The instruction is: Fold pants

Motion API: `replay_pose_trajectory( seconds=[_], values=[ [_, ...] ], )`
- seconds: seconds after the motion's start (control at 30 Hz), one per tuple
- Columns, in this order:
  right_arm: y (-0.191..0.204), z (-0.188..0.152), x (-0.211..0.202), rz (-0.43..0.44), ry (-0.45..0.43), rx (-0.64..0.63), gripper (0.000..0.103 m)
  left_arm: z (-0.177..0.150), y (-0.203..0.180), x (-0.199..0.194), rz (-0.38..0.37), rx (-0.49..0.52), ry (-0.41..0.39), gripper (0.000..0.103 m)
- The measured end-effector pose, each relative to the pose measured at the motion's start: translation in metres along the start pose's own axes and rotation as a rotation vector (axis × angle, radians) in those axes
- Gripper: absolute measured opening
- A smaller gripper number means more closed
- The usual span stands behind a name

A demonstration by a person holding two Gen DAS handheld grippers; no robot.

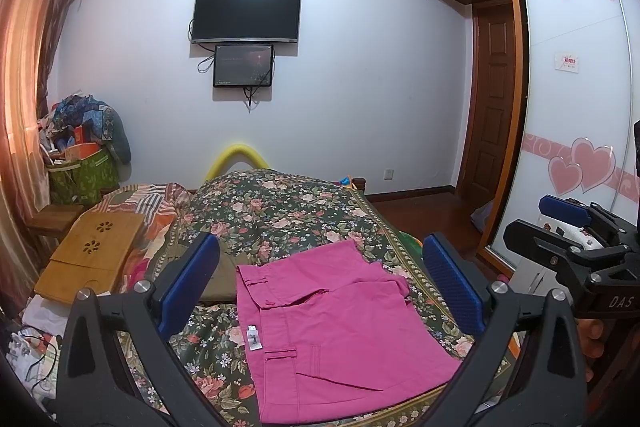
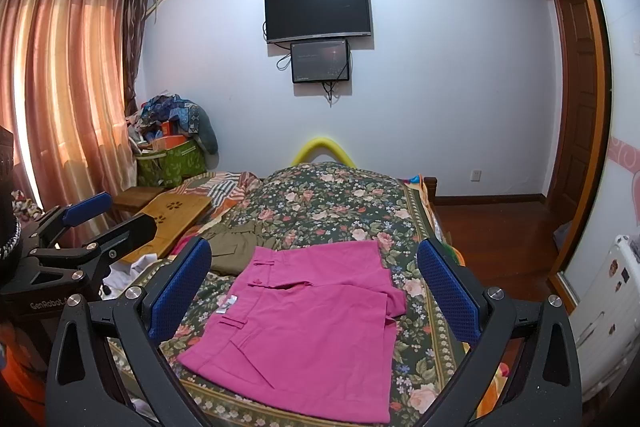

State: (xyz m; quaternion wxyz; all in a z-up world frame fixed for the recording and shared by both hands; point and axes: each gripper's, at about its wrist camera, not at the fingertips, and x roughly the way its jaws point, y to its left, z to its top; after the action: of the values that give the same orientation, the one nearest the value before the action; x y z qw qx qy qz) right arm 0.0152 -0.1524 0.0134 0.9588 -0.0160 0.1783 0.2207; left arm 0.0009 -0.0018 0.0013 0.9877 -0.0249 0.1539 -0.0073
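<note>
1. The pink pants (image 1: 340,331) are cut by the bottom edge in the left wrist view, and the frame of the left gripper (image 1: 320,283) hides their near corners.
2. The olive garment (image 2: 234,247) lies partly under the pink pants and behind a blue finger pad (image 2: 180,291), so its full shape cannot be told.
3. The white label (image 1: 253,338) at the waistband has print too small to read.
4. The small screen (image 2: 319,62) under the television shows a picture too dim to make out.
5. The right gripper (image 1: 560,223) is cut by the right edge there; its far finger is not visible.
6. The yellow tube (image 2: 322,149) is half hidden behind the floral bedding (image 2: 340,207).
</note>
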Motion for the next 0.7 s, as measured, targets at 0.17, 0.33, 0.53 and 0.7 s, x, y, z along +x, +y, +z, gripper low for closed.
replay_pose_trajectory(
  seconds=[0.17, 0.33, 0.53, 0.7],
  values=[
    [-0.0003, 0.0011, 0.0028, 0.0, 0.002, 0.002, 0.103, 0.0006, 0.0017, -0.0006, -0.004, 0.0, -0.002, 0.103],
    [0.0025, 0.0012, 0.0042, -0.002, 0.003, 0.003, 0.103, 0.0007, 0.0029, -0.002, -0.005, 0.001, -0.004, 0.103],
    [0.0011, 0.0011, 0.0052, -0.002, 0.004, 0.003, 0.103, 0.0022, 0.0025, -0.0011, -0.007, 0.004, -0.003, 0.103],
    [-0.0012, -0.004, 0.0045, -0.004, 0.005, 0.007, 0.103, 0.0021, 0.0023, -0.0007, -0.008, 0.003, -0.005, 0.103]
  ],
)
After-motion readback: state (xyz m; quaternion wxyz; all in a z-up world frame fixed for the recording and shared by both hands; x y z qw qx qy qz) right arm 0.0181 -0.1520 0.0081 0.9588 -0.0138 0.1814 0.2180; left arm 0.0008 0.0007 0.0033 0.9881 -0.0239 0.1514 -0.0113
